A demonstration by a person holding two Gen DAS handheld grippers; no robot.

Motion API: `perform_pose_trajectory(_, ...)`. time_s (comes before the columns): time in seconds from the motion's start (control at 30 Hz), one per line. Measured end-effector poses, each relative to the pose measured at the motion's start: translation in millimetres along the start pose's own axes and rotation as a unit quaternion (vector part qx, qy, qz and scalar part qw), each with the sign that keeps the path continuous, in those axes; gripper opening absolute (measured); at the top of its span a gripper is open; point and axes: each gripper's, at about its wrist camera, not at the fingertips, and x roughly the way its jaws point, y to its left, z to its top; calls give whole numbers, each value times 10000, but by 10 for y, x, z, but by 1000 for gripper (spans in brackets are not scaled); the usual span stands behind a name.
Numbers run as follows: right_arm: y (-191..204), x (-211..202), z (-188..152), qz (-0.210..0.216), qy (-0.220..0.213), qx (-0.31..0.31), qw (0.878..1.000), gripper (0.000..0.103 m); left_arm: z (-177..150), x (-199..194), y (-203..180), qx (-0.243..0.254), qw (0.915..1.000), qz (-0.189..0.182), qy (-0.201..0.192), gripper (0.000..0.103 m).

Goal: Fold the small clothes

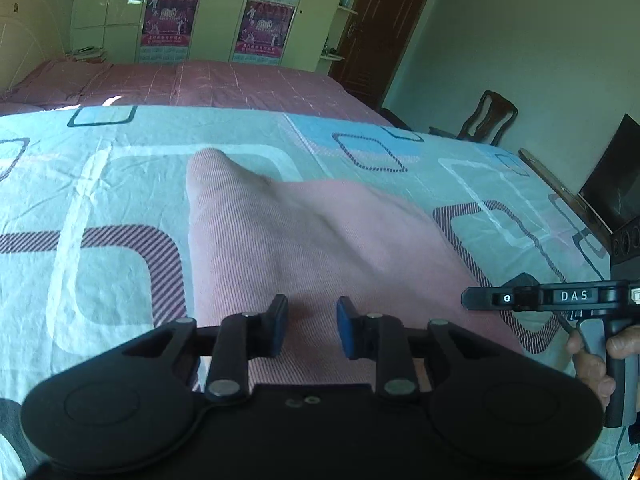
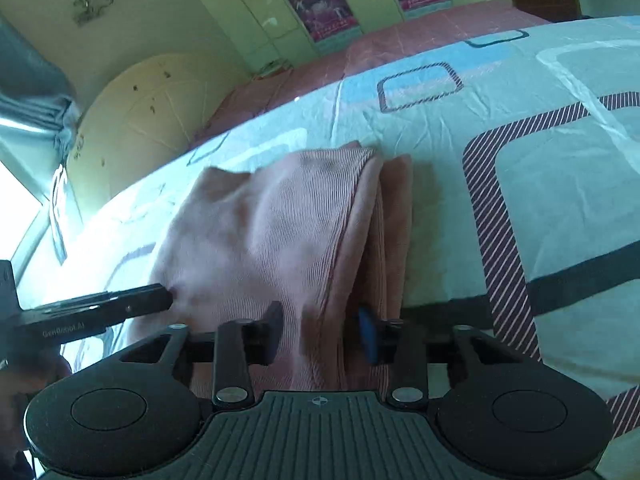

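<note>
A pink ribbed garment [image 1: 304, 248] lies on the patterned bed sheet [image 1: 100, 200]. My left gripper [image 1: 312, 328] hovers open over its near edge, with cloth visible between and under the blue pads, not pinched. In the right wrist view the same garment [image 2: 260, 240] shows folded layers along its right side. My right gripper [image 2: 320, 336] is open, its jaws on either side of a folded edge at the near end. The right gripper also shows in the left wrist view [image 1: 520, 300], and the left gripper's finger shows in the right wrist view [image 2: 120, 304], touching the garment's left side.
The sheet [image 2: 520, 120] covers a bed with a pink cover [image 1: 220, 84] further back. A headboard [image 2: 152, 120] and wardrobes [image 1: 192, 12] stand behind. A wooden chair [image 1: 488, 120] and a dark screen [image 1: 616, 184] are to the right of the bed.
</note>
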Motion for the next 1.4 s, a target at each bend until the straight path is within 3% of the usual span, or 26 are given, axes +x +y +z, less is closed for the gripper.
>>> perform_pose_trajectory(0.13, -88, 244, 269, 57, 24, 167, 9998, 42, 126, 108, 73, 16, 9999, 118, -82, 26)
perform_pose_trajectory(0.23, -46, 376, 401, -56, 2, -82, 10000, 40, 156, 236, 118, 36, 9999, 152, 12, 26)
perform_pose_trajectory(0.27, -2, 386, 405, -205, -25, -305, 9993, 14, 152, 272, 126, 38, 9999, 153, 62, 26)
perform_pose_trajectory(0.3, 56, 358, 396, -361, -109, -586, 9976, 5, 149, 275, 129, 39, 9999, 134, 63, 26)
perform_pose_trajectory(0.43, 220, 87, 326, -525, -653, -1320, 9877, 5, 159, 191, 51, 50, 9997, -229, -82, 26)
perform_pose_trajectory(0.53, 143, 261, 282, -841, -262, -1406, 9861, 5, 105, 403, -6, 134, 9990, -259, 350, 26)
perform_pose_trajectory(0.6, 26, 420, 246, -985, 38, -1224, 9876, 5, 103, 455, -34, 196, 9988, -215, 397, 27)
perform_pose_trajectory(0.73, -40, 313, 253, -883, -65, -830, 9926, 7, 145, 395, -53, 241, 9986, -167, 448, 27)
perform_pose_trajectory(0.8, -8, 154, 245, -845, -157, -727, 9936, 37, 121, 222, -55, 255, 9990, -232, 280, 27)
perform_pose_trajectory(0.83, 9, 52, 218, -670, -187, -703, 9951, 39, 79, 112, -39, 202, 9993, -255, 178, 27)
perform_pose_trajectory(1.03, -15, -467, -180, 20, -9, -134, 9999, 39, -277, -366, 65, -101, 9997, -88, -181, 27)
perform_pose_trajectory(1.23, -9, -311, -430, 11, 438, 57, 9990, 39, -367, -297, 103, -324, 9995, -13, 13, 28)
perform_pose_trajectory(1.27, 3, -286, -426, 40, 414, 42, 9991, 33, -358, -284, 96, -303, 9995, 22, 53, 28)
perform_pose_trajectory(1.3, 12, -260, -408, -27, 392, -17, 9992, 12, -346, -268, 69, -246, 9996, 65, 74, 29)
perform_pose_trajectory(1.4, 80, -316, -340, -127, 305, -275, 9991, 9, -324, -296, 6, -152, 9998, 81, 110, 27)
